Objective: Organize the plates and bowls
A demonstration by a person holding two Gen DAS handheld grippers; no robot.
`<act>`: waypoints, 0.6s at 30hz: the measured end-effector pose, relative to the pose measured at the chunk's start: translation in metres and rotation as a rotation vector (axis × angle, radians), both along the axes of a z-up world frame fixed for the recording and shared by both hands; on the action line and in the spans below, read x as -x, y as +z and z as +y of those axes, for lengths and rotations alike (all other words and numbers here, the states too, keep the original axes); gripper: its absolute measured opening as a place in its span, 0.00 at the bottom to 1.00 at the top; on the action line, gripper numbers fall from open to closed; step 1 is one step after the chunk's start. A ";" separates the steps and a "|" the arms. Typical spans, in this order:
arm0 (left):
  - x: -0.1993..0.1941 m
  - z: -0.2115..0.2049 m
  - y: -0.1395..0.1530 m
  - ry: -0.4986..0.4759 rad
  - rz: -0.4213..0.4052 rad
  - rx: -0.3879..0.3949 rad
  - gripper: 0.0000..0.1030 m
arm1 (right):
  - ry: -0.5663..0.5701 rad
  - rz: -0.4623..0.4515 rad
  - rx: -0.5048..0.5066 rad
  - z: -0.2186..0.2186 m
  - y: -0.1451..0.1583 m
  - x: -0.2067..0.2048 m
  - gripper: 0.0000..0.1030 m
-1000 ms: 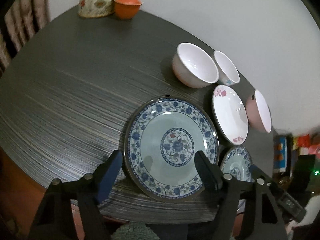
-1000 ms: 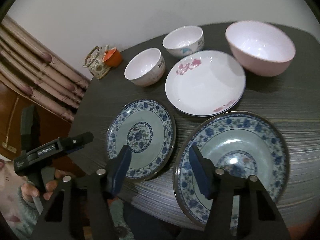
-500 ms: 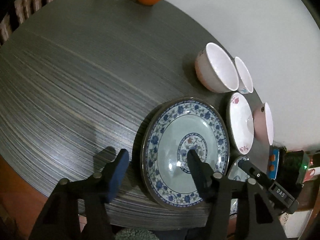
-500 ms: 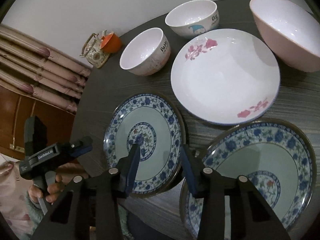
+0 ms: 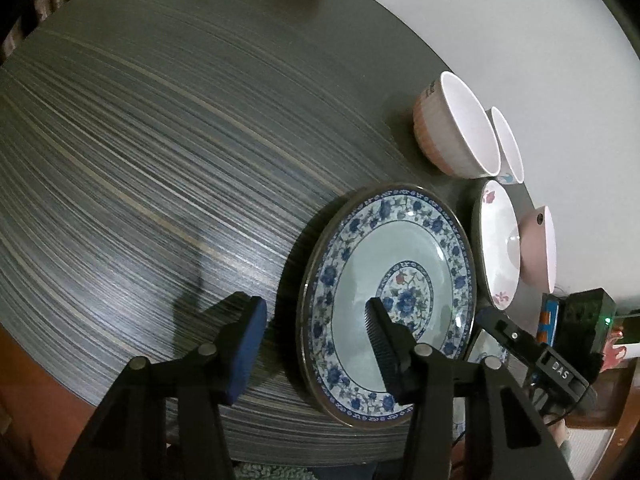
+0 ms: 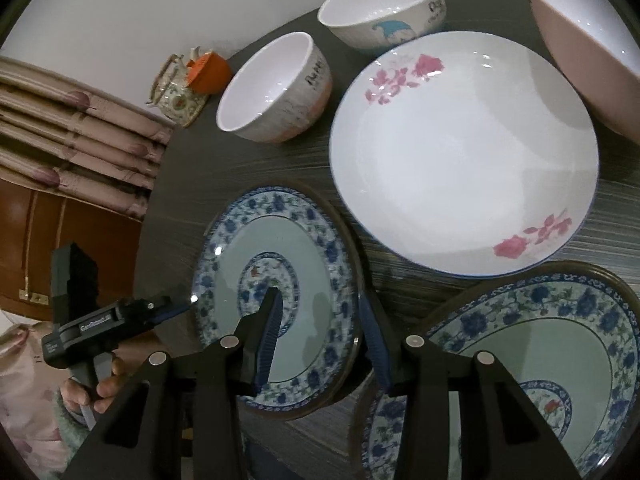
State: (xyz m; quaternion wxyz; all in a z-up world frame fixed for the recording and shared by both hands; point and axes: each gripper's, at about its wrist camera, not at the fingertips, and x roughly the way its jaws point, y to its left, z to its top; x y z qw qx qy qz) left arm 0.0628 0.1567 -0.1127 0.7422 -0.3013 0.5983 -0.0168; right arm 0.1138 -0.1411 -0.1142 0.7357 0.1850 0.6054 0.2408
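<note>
A small blue-and-white floral plate lies near the front edge of the dark round table. My left gripper straddles its left rim, one finger outside on the table and one over the plate's well. Its jaws are closing and no pad touches the plate. My right gripper straddles the opposite rim with small gaps at both pads. A larger blue-and-white plate lies just to the right of the small one.
Behind the plates are a white plate with pink flowers, a pink bowl, a ribbed white bowl and a cartoon bowl. A teapot and an orange cup stand at the far edge. A hand holds the left tool.
Both grippers came down closer to the small blue-and-white plate and their jaws narrowed. The left one shifted leftward from spanning the whole plate to straddling only its left rim.
</note>
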 end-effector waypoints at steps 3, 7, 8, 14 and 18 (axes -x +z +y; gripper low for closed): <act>0.000 -0.004 -0.002 -0.010 0.000 0.003 0.43 | 0.007 0.002 0.005 0.001 -0.003 -0.004 0.37; 0.000 -0.005 -0.008 -0.011 0.015 0.000 0.38 | 0.015 0.005 0.013 0.004 -0.007 -0.007 0.33; 0.000 -0.006 -0.009 -0.012 0.017 -0.004 0.38 | 0.017 0.008 0.016 0.004 -0.009 -0.009 0.32; -0.002 -0.010 -0.012 -0.019 0.015 -0.004 0.33 | 0.026 0.018 0.027 0.008 -0.019 -0.015 0.28; -0.004 -0.013 -0.014 -0.031 0.009 0.005 0.25 | 0.029 0.029 0.019 0.010 -0.026 -0.018 0.21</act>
